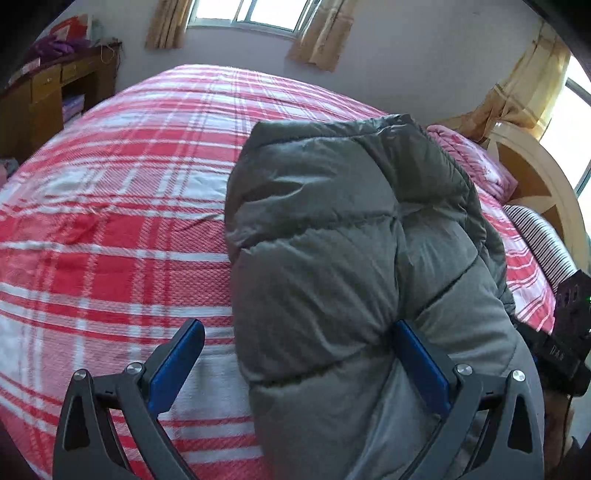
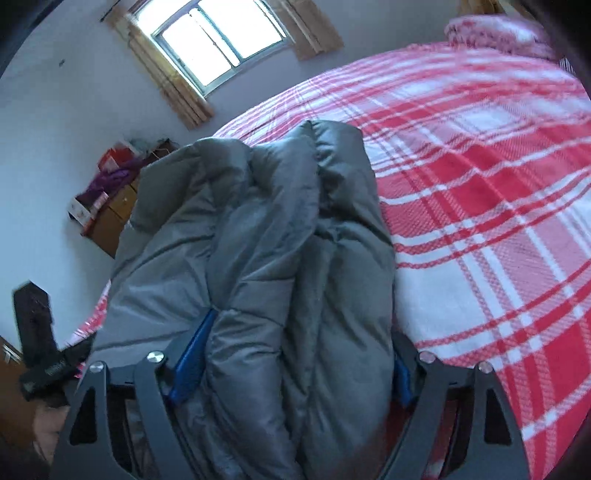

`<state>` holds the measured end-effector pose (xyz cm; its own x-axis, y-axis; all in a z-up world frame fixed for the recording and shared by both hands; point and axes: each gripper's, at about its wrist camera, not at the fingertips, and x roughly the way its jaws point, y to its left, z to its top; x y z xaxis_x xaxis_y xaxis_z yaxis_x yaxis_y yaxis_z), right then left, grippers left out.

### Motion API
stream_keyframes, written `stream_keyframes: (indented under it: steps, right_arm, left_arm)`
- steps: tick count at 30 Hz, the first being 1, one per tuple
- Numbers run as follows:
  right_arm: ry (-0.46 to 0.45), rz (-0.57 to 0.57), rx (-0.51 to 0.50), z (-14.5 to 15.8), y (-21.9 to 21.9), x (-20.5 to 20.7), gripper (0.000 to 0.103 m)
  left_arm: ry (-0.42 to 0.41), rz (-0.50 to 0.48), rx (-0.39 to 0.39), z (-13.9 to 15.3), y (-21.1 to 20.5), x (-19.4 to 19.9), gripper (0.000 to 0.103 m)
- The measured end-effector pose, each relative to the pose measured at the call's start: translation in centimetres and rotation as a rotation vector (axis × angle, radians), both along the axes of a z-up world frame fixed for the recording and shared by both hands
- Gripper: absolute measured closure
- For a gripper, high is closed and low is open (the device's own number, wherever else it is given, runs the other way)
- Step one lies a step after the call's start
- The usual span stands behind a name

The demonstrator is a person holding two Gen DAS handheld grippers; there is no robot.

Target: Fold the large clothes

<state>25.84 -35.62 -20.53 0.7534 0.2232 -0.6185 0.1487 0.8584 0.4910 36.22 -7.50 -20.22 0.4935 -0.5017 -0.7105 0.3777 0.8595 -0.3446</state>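
Note:
A grey padded down jacket (image 1: 332, 236) lies bunched in a long folded bundle on the red and white plaid bed (image 1: 110, 221). My left gripper (image 1: 295, 339) is open, its jaws wide apart; the right blue pad (image 1: 421, 365) presses into the jacket's side and the left pad (image 1: 177, 365) is over the bedspread. In the right wrist view the jacket (image 2: 280, 258) fills the space between my right gripper's (image 2: 299, 354) blue pads (image 2: 192, 354), which squeeze a thick fold of it. The other gripper's black body shows at the right edge of the left wrist view (image 1: 569, 332).
A wooden desk (image 1: 48, 92) with clutter stands by the wall left of the bed. A pink quilt (image 1: 476, 162), a striped pillow (image 1: 539, 236) and the cream headboard (image 1: 543, 177) are at the right. Curtained windows (image 1: 243, 14) are behind. The plaid bed (image 2: 480, 221) spreads right of the jacket.

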Motion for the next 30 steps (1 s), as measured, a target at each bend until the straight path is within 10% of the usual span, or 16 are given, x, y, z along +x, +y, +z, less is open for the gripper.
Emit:
stream_keyframes:
  steps: [2,5,9,19,30]
  right_arm:
    - [0.003,0.031,-0.03,0.1,0.7,0.3,0.029]
    - [-0.015,0.106,0.032,-0.2,1.3,0.3,0.064]
    - [-0.036,0.13,0.04,0.4,2.2,-0.2,0.079]
    - [-0.237,0.207,0.022,8.5,6.8,-4.5,0.081]
    - [-0.33,0.364,0.008,12.4,14.3,-5.6,0.081]
  left_arm:
    - [0.002,-0.01,-0.028,-0.1,-0.4,-0.1,0.001]
    - [-0.006,-0.065,-0.066,0.6,-1.5,-1.0,0.036]
    - [-0.093,-0.105,0.012,3.6,-2.7,-2.8,0.074]
    - [-0.295,-0.066,0.016,13.9,3.5,-9.1,0.079]
    - [-0.354,0.064,0.05,15.7,11.2,-11.3,0.08]
